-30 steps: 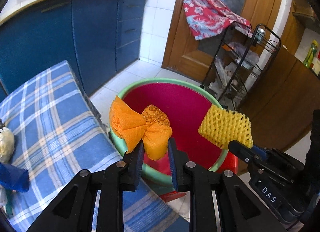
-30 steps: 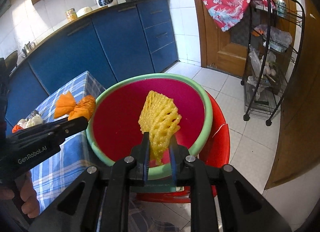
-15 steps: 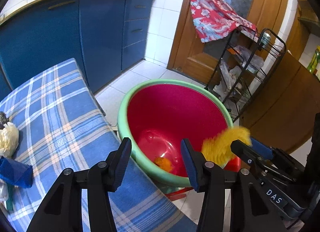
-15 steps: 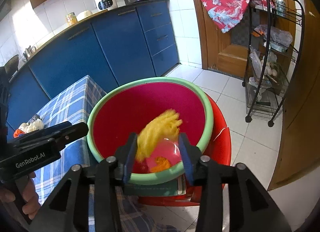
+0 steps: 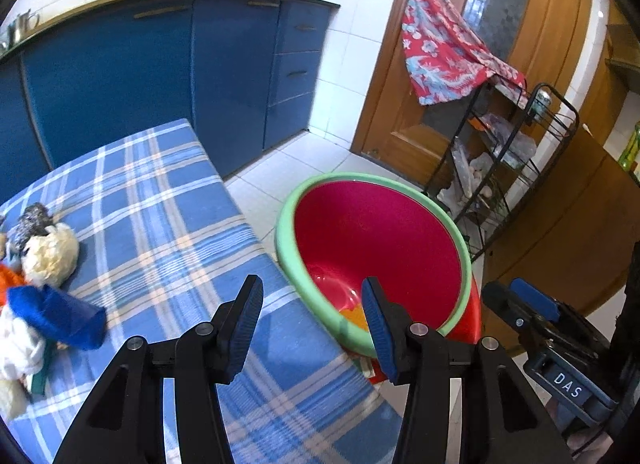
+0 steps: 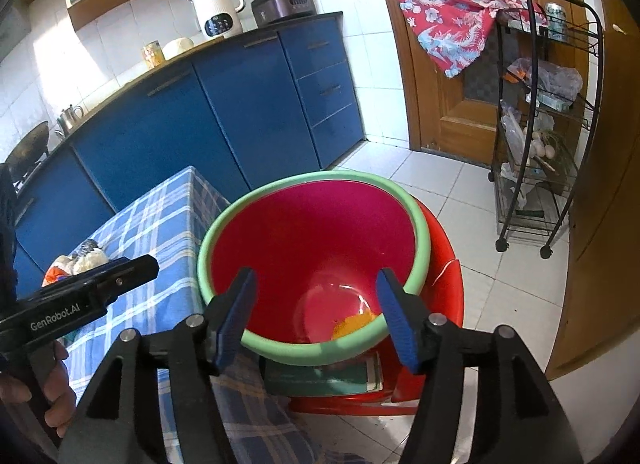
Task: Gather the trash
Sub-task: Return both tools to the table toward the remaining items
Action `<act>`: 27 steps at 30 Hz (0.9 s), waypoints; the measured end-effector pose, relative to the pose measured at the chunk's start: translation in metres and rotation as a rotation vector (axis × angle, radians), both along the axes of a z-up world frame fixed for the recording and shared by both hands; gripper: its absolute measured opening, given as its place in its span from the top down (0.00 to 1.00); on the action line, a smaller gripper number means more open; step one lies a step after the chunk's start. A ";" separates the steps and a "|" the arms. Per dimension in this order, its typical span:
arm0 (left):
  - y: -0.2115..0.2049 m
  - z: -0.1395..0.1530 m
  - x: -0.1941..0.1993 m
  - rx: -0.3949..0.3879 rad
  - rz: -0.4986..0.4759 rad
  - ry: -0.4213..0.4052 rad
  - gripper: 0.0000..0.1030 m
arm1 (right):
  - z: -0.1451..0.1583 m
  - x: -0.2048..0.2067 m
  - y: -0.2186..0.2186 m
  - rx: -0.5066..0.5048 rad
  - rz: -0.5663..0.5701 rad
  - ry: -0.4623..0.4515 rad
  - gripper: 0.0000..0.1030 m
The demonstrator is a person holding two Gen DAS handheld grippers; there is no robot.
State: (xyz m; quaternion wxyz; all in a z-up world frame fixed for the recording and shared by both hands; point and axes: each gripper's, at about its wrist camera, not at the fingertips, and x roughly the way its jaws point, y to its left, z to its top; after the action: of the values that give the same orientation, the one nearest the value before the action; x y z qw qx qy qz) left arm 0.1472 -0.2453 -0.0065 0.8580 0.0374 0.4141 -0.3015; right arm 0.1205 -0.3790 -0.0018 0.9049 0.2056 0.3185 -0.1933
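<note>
A red basin with a green rim [image 5: 384, 179] [image 6: 316, 179] stands beside the table's end. Orange and yellow trash [image 5: 354, 314] [image 6: 354, 321] lies at its bottom, partly hidden by the near rim. My left gripper [image 5: 311, 296] is open and empty over the table's corner and the basin's near rim. My right gripper [image 6: 315, 284] hangs over the near rim with its jaws opening and nothing between them. More trash sits on the blue plaid table [image 5: 160, 203]: a white crumpled wad [image 5: 50, 254], a blue piece [image 5: 56, 316] and a grey ball [image 5: 32, 221].
The basin rests on a red stool [image 6: 444, 264] with a green book [image 6: 320, 378] under it. A black wire rack [image 6: 536, 143] stands by the wooden door. Blue cabinets [image 5: 160, 75] run behind the table. A hand [image 6: 52, 380] holds the left gripper's handle.
Both grippers have opened. The orange wad and the yellow foam net dropped from them into the basin. The left gripper has since shifted left, back over the table.
</note>
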 end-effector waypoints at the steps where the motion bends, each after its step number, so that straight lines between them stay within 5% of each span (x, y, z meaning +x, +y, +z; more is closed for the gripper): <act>1: 0.004 0.001 -0.001 0.000 0.006 0.000 0.49 | 0.002 -0.001 0.003 -0.002 0.005 -0.004 0.37; 27: 0.148 0.026 -0.009 0.013 0.294 -0.032 0.49 | 0.028 0.031 0.107 0.028 0.227 -0.034 0.35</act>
State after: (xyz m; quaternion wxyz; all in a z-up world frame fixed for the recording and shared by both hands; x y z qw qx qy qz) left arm 0.1382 -0.0973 0.0194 0.8992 -0.0133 0.4031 -0.1694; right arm 0.1510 -0.2720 0.0260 0.9233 0.1839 0.3272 -0.0814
